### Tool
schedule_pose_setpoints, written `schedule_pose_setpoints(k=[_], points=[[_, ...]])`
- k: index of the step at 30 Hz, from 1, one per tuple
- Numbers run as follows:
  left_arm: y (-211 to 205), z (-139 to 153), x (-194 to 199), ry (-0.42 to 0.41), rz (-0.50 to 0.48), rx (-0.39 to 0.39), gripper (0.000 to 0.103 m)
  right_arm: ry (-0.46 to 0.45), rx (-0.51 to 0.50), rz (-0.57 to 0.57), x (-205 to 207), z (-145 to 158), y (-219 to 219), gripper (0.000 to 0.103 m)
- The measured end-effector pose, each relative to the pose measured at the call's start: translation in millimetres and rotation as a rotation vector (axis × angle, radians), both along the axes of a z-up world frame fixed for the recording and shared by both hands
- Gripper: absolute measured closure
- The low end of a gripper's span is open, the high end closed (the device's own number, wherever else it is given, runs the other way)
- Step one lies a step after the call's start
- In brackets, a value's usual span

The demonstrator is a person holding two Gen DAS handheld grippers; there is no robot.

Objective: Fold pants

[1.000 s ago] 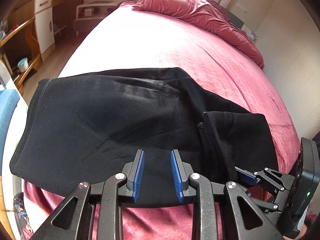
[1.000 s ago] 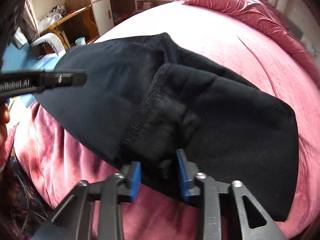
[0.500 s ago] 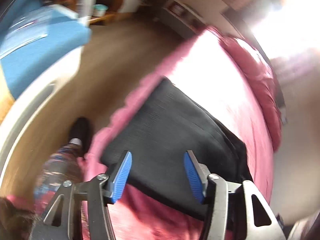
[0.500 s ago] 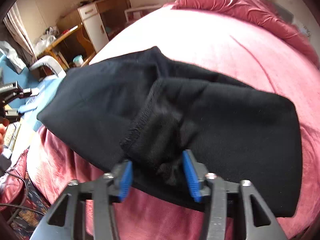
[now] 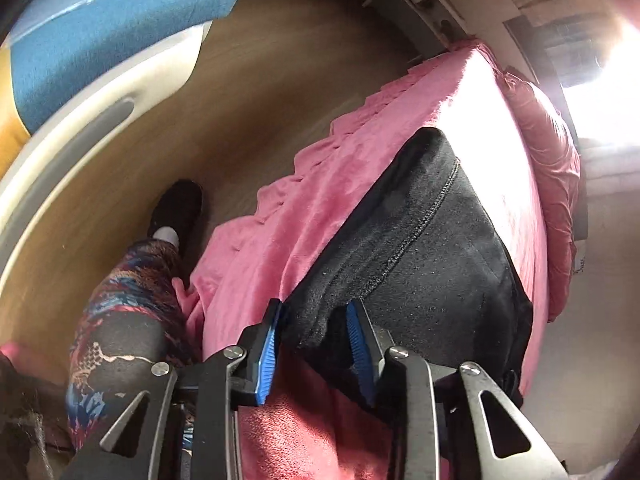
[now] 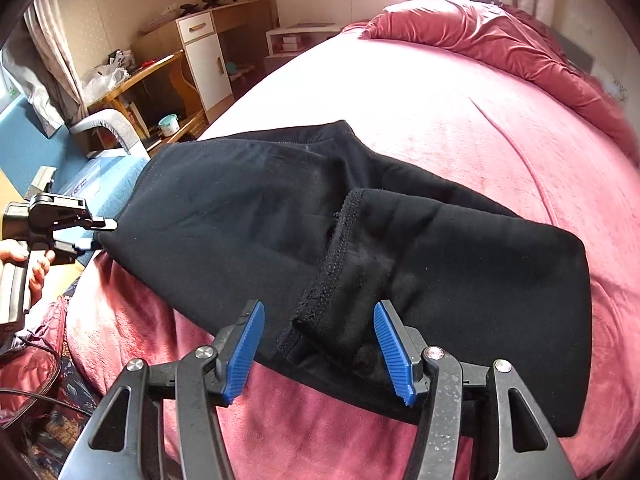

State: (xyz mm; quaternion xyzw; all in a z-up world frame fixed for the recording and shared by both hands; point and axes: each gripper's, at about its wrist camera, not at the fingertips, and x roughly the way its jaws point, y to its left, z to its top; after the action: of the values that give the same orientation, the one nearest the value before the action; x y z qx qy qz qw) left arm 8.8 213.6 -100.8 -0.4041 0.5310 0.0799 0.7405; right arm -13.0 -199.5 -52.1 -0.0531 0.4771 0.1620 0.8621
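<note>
Black pants (image 6: 304,216) lie partly folded on a pink bed (image 6: 460,120), with one end turned over the rest and its hem seam (image 6: 340,248) showing. My right gripper (image 6: 320,344) is open at the near edge, its blue pads on either side of the folded hem, not closed on it. My left gripper (image 5: 314,344) is open at the left corner of the pants (image 5: 420,264), with the corner of the cloth between its pads. In the right wrist view the left gripper (image 6: 102,228) sits at the pants' left end.
A red duvet (image 6: 500,36) is bunched at the head of the bed. A blue chair (image 5: 100,28) stands left of the bed on a wooden floor. The person's patterned leg and black shoe (image 5: 176,208) are beside the bed. A desk and cabinet (image 6: 192,60) stand at the back left.
My left gripper swung from the near edge to the pants' left corner and opened wider. My right gripper opened, letting go of the folded hem, and drew back slightly.
</note>
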Motion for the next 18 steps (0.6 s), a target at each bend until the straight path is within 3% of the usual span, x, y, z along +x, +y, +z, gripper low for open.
schedule_pose_setpoints(k=[1, 3, 6, 9, 12, 14, 18], points=[[-2, 5, 0, -0.018, -0.008, 0.022, 0.088, 0.003, 0.000, -0.006, 0, 0, -2, 0.045], [-4, 22, -2, -0.079, -0.004, 0.052, 0.091, 0.008, 0.007, -0.014, 2, 1, -6, 0.045], [-20, 63, -2, -0.273, -0.063, 0.032, 0.091, 0.024, 0.069, -0.011, 9, 8, -12, 0.045], [-54, 107, 2, -0.466, -0.198, -0.006, 0.092, 0.074, 0.282, 0.008, 24, 22, -18, 0.045], [-97, 137, 13, -0.578, -0.357, -0.082, 0.092, 0.055, 0.436, 0.071, 35, 46, -15, 0.035], [-126, 150, 20, -0.608, -0.459, -0.109, 0.092, -0.029, 0.395, 0.180, 32, 66, 1, 0.031], [-172, 171, 32, -0.638, -0.608, -0.117, 0.092, -0.041, 0.343, 0.307, 23, 70, 28, 0.024]])
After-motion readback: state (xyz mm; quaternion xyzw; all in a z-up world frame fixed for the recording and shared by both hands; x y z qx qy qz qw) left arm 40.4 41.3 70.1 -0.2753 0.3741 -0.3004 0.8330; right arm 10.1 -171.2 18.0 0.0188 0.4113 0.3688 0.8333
